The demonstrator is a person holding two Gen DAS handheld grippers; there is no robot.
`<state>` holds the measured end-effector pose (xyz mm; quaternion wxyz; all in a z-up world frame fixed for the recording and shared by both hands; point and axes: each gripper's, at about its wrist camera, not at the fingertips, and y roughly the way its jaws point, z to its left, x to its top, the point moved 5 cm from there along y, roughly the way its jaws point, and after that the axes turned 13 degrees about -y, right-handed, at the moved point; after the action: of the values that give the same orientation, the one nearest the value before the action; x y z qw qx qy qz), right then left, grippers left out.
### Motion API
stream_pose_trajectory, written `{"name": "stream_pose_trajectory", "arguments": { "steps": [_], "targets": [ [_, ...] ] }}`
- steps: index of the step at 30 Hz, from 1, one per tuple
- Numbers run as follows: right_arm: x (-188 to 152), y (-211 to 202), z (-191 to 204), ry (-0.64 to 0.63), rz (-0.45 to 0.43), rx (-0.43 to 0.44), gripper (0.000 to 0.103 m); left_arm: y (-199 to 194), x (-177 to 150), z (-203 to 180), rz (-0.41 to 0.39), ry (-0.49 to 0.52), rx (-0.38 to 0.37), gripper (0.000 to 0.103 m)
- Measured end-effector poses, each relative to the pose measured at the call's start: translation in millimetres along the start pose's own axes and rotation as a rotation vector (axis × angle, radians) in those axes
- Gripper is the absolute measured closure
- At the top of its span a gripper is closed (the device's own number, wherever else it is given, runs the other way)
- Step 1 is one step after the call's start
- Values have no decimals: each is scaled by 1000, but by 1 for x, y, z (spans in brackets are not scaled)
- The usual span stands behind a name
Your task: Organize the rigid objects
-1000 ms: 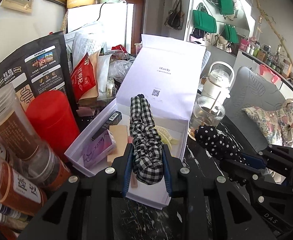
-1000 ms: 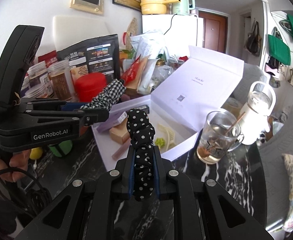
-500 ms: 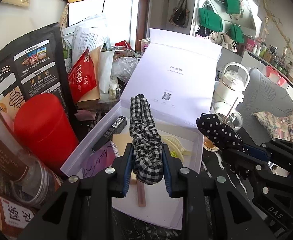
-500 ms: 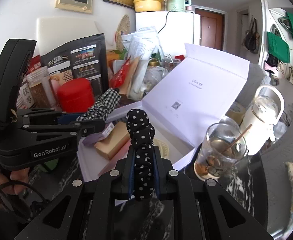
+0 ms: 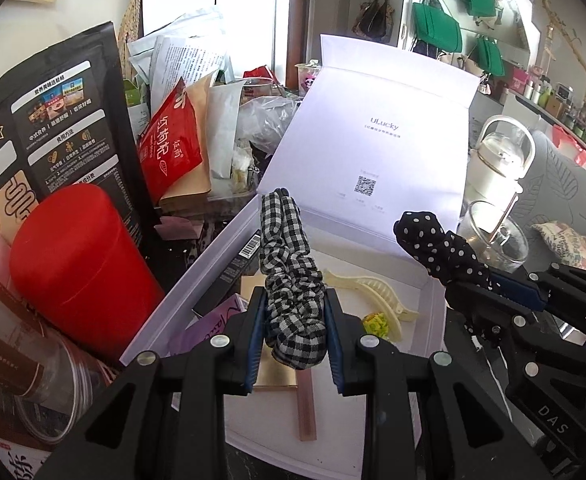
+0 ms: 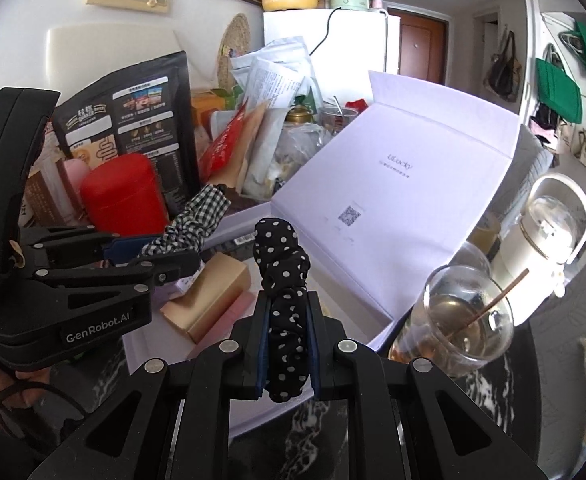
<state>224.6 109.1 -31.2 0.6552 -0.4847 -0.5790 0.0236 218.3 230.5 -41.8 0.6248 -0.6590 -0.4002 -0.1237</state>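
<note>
The checked scrunchie and the left claw cover the middle of the white box, hiding much of the gold carton and the purple packet. The small print under the box lid's logo is too small to read. The jars run off the left edge. In the right wrist view, the dotted scrunchie hides the box's near floor.

White fridge, brown door behind, daylit rm w/ white walls

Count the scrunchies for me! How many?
2. The checked scrunchie is clamped in the left gripper, the polka-dot scrunchie in the right gripper, both above the open white box.
</note>
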Motion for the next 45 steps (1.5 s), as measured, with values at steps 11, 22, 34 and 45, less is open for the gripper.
{"name": "stream_pose_trajectory", "arguments": {
  "steps": [11,22,34,45],
  "targets": [
    [-1,24,-1,7,41,4,85,12,2,4,-11,0,45,76],
    [-9,24,-3,10,95,-15,73,16,3,7,22,-5,161,53],
    [-9,1,-8,13,86,-59,73,-6,2,1,-1,-14,166,16],
    [1,-33,-1,6,34,-69,73,-45,4,-2,-44,-32,158,16]
  ]
}}
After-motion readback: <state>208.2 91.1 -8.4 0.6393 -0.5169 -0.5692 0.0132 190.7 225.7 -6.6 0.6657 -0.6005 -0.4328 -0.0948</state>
